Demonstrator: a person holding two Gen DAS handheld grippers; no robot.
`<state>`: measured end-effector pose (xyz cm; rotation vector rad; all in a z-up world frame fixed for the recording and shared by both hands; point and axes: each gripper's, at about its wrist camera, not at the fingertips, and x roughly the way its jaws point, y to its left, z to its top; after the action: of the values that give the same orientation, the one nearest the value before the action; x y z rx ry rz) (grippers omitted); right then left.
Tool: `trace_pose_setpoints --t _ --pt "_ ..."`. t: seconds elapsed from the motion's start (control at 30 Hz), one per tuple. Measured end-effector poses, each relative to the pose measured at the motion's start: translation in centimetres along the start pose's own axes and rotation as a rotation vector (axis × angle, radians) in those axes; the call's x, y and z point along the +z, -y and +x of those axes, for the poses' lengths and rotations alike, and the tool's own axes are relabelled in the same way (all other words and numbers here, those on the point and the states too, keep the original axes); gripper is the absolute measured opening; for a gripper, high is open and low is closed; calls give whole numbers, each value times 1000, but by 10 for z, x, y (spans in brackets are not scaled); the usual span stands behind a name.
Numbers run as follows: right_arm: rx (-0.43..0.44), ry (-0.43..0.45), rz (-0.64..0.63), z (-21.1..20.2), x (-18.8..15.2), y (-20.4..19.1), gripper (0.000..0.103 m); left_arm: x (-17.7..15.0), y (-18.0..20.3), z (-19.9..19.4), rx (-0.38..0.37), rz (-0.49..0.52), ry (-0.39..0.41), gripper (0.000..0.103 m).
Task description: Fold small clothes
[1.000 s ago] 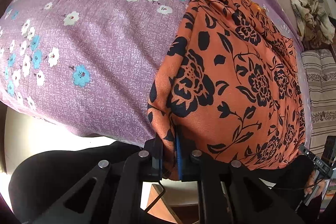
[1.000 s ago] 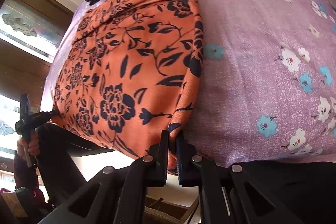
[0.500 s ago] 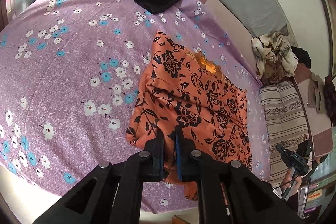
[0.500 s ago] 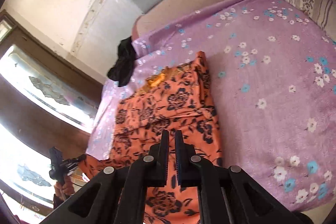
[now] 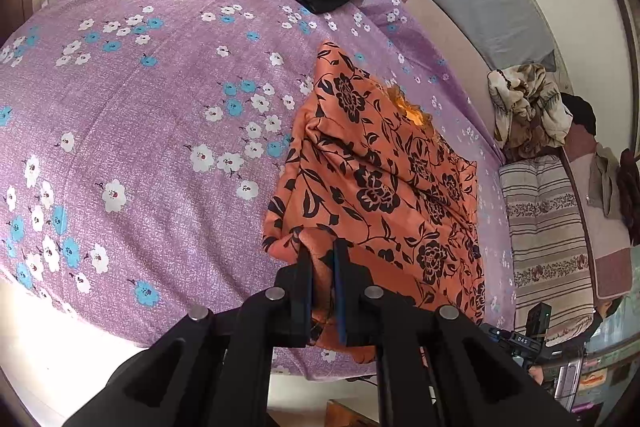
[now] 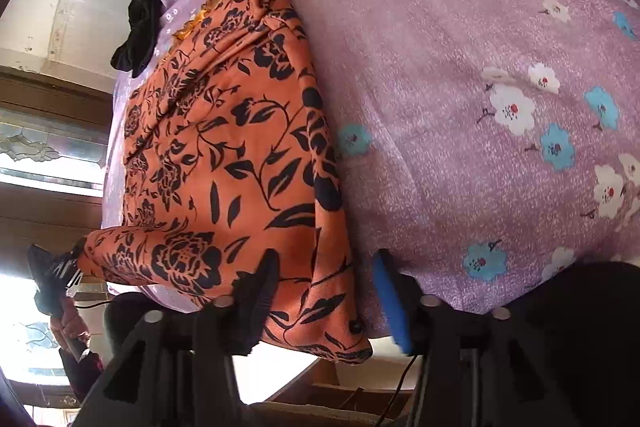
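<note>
The only writing I can read is "DAS", in small white letters on the black body of my right gripper [image 5: 524,341], which shows low at the right edge of my left wrist view. Lower right in that same view, a few coloured papers or packets [image 5: 592,379] carry some print, but it is too small and blurred for me to make out. In my right wrist view I find no text, number, brand or sign that can be read. The bed sheet [image 5: 140,131] and the orange cloth [image 5: 380,179] carry only flower patterns, no lettering.
</note>
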<state>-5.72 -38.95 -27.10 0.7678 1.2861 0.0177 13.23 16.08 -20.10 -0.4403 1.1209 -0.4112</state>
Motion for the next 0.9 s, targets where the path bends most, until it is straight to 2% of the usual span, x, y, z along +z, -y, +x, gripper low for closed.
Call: trace_pose_setpoints --t 0.13,0.2,0.23,0.27,0.4,0.5,0.57,0.67,0.77,0.9 --pt "-20 -9 -30 12 -14 -6 67 -5 1 -3 -4 -4 8 9" --pt "-37 14 -58 18 -23 -11 65 -6 -2 -3 -4 -15 7 9" --pt "-58 28 -86 19 -27 -16 50 -6 -3 -3 -5 -19 5 9" --pt "-62 33 -116 19 -29 -22 6 -6 -3 -4 -5 -20 4 9" --pt "-1 59 -170 7 -34 -38 6 -2 -2 -12 -12 -13 13 9" --pt "113 99 -159 -17 -21 -49 6 11 1 -19 -21 -5 29 9" --pt "186 158 -145 -39 -2 -56 6 24 4 -20 -33 -9 35 9" --pt "263 244 -118 -66 42 -70 6 52 10 -14 -31 -13 41 9" --pt "272 357 -113 -83 94 -91 6 96 19 4 -20 -14 45 9" --pt "282 430 -45 -74 183 -91 6 167 25 60 -34 -53 19 10"
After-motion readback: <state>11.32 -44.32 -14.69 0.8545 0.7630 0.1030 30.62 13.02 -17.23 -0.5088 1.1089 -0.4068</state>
